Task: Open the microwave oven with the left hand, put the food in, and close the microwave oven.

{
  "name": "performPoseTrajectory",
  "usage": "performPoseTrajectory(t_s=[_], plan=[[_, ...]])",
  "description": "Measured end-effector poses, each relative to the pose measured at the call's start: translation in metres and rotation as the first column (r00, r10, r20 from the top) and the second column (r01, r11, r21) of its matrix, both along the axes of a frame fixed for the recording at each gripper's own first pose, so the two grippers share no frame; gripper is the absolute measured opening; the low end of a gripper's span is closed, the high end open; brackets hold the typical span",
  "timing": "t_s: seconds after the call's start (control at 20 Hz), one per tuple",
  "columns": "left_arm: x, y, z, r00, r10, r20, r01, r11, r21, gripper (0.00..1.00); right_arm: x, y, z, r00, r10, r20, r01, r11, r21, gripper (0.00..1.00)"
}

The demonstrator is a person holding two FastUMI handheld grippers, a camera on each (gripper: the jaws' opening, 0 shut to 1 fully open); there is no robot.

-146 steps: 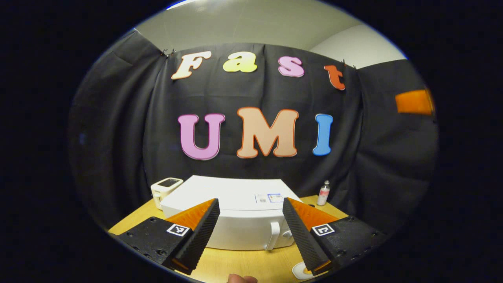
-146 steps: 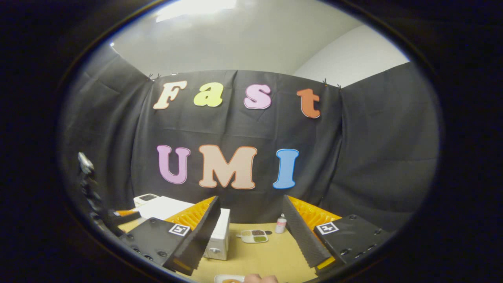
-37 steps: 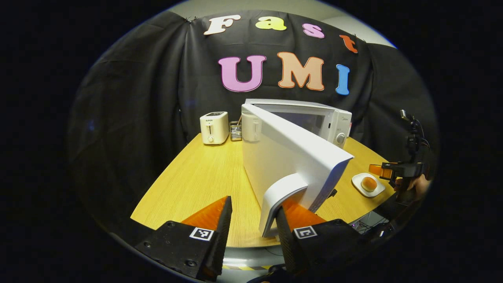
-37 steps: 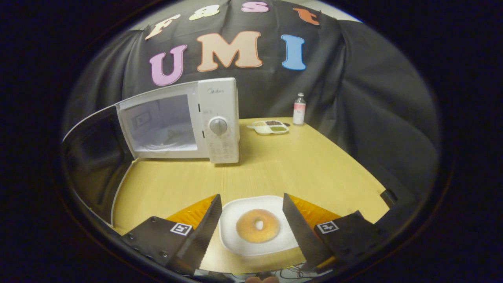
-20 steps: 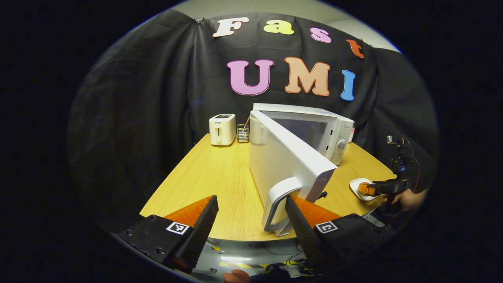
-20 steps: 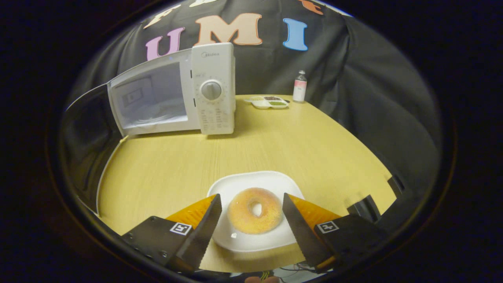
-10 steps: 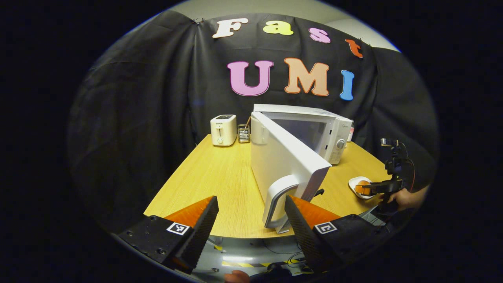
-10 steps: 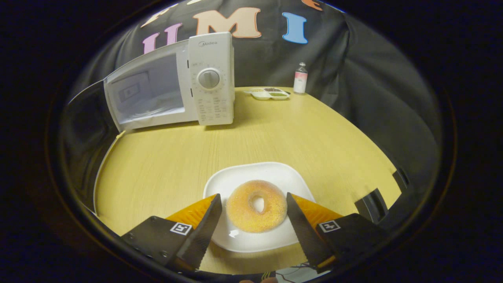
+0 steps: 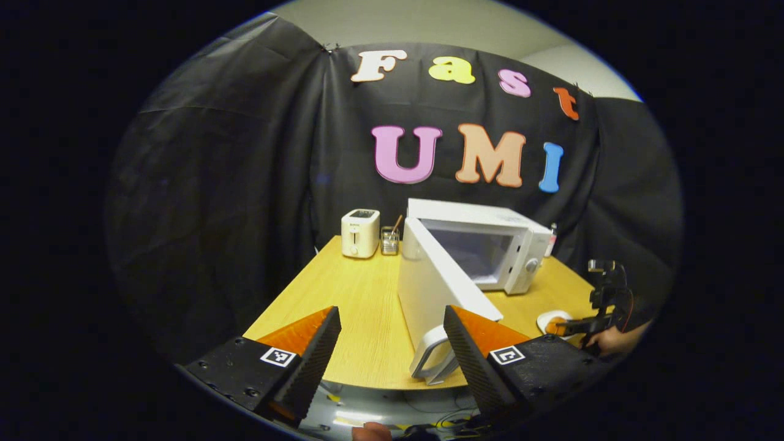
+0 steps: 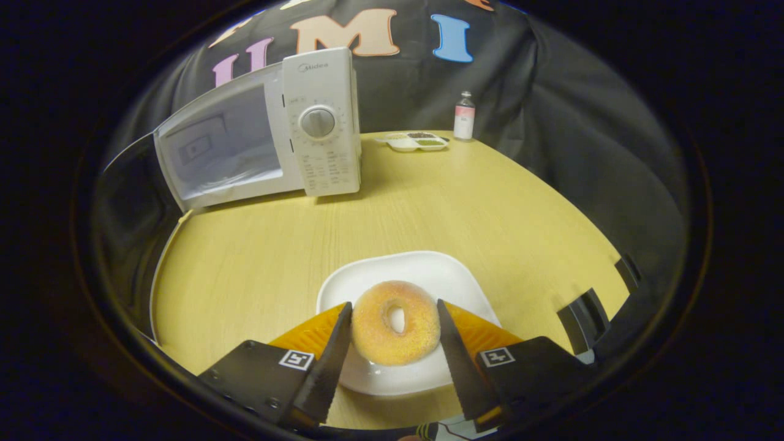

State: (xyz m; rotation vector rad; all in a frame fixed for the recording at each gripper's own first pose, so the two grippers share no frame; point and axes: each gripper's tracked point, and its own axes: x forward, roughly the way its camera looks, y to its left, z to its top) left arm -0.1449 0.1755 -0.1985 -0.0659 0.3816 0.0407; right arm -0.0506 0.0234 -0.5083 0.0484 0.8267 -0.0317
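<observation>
1. Two handheld grippers work over a wooden table [image 9: 343, 306]. At the far left of the left gripper view, a toaster [image 9: 360, 233] and a small jar [image 9: 389, 240] stand at the table's back edge.
2. Further right, the microwave oven [image 9: 490, 245] stands with its door [image 9: 438, 288] swung wide open. The left gripper [image 9: 392, 343] hangs back from the door handle [image 9: 436, 361] with its jaws spread apart, holding nothing.
3. Rightmost in that view, the right gripper [image 9: 560, 326] reaches over a white plate [image 10: 404, 275].
4. From the right gripper view, a doughnut [image 10: 395, 321] lies flat on the plate, directly between the right gripper [image 10: 392, 334] fingers, which sit against its two sides; a firm grasp cannot be confirmed.
5. Judged from this, the oven cavity lies ahead and to the left of the doughnut, so the right gripper is the nearer carrier.
</observation>
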Motion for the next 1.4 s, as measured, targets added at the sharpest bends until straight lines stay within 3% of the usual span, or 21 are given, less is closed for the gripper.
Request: performPoseTrajectory(t_s=[0.15, 0.3, 0.5, 0.65, 0.7, 0.9, 1.15, 1.4], plan=[[0.016, 0.002, 0.038, 0.995, 0.020, 0.098, -0.020, 1.000, 0.001, 0.96, -0.001, 0.005, 0.002, 1.000, 0.001, -0.015, -0.001, 1.000, 0.028, 0.77], [0.028, -0.002, 0.065, 0.982, -0.007, 0.190, 0.001, 0.999, 0.032, 0.94, 0.000, 0.019, 0.012, 1.000, -0.026, -0.015, 0.027, 0.995, 0.098, 0.77], [0.037, -0.010, 0.075, 0.963, -0.018, 0.270, 0.011, 1.000, 0.026, 0.96, 0.015, 0.058, 0.035, 0.998, -0.064, -0.006, 0.064, 0.961, 0.270, 0.77], [0.040, -0.011, 0.074, 0.962, -0.005, 0.272, 0.001, 1.000, 0.015, 0.96, 0.032, 0.101, 0.056, 0.994, -0.103, -0.022, 0.102, 0.889, 0.447, 0.77], [0.039, -0.012, 0.069, 0.965, -0.007, 0.262, 0.002, 1.000, 0.019, 0.96, 0.040, 0.116, 0.064, 0.993, -0.117, -0.032, 0.117, 0.857, 0.502, 0.82], [0.040, -0.009, 0.068, 0.968, -0.017, 0.251, 0.005, 0.999, 0.049, 0.94, 0.079, 0.173, 0.088, 0.982, -0.177, -0.073, 0.178, 0.706, 0.685, 0.82], [0.037, -0.002, 0.071, 0.968, -0.006, 0.251, -0.014, 0.997, 0.077, 0.93, 0.126, 0.231, 0.095, 0.960, -0.235, -0.149, 0.257, 0.544, 0.799, 0.82], [0.034, 0.010, 0.070, 0.969, 0.029, 0.246, -0.050, 0.996, 0.076, 0.96, 0.167, 0.264, 0.084, 0.924, -0.325, -0.202, 0.336, 0.436, 0.835, 0.82]])
